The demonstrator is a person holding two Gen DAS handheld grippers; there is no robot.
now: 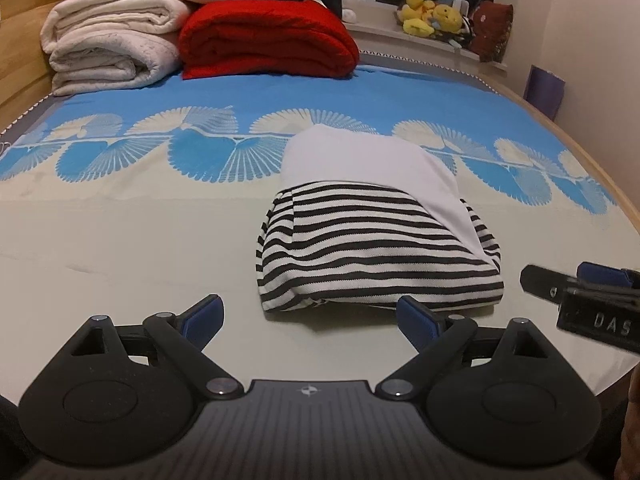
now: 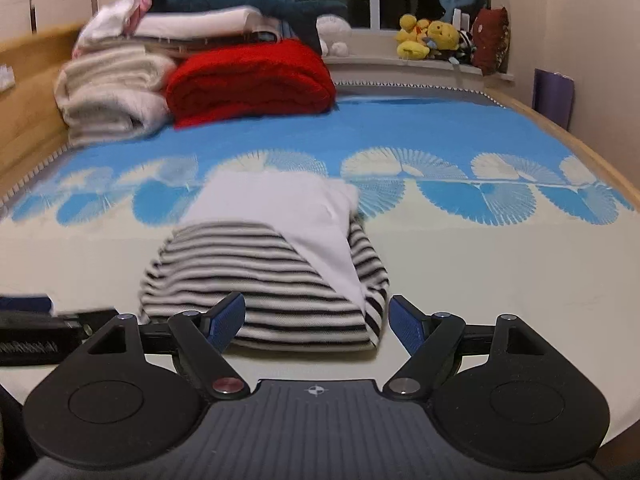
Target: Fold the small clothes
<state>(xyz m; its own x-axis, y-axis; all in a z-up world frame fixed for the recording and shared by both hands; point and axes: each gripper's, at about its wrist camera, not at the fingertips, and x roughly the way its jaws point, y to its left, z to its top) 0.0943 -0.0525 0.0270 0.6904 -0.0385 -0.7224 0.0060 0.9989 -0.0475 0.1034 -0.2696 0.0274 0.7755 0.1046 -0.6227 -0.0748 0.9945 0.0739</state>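
A small folded garment [image 1: 372,256], black-and-white striped with a white panel on top, lies on the pale part of the bedspread [image 1: 120,240]. My left gripper [image 1: 310,316] is open just in front of the garment's near edge, with nothing between its fingers. The right gripper [image 1: 580,296] shows at the right edge of the left wrist view, beside the garment's right corner. In the right wrist view the same garment [image 2: 260,280] is blurred. The right gripper [image 2: 318,312] stands open with the garment's near right corner between its blue pads [image 2: 230,316]. The left gripper [image 2: 40,320] is low at the left there.
Folded cream blankets [image 1: 108,48] and a red blanket [image 1: 264,40] are stacked at the bed's far left by the wooden headboard [image 1: 16,40]. Yellow plush toys [image 1: 432,16] sit on the window sill. A purple object [image 1: 546,88] stands past the bed's right edge.
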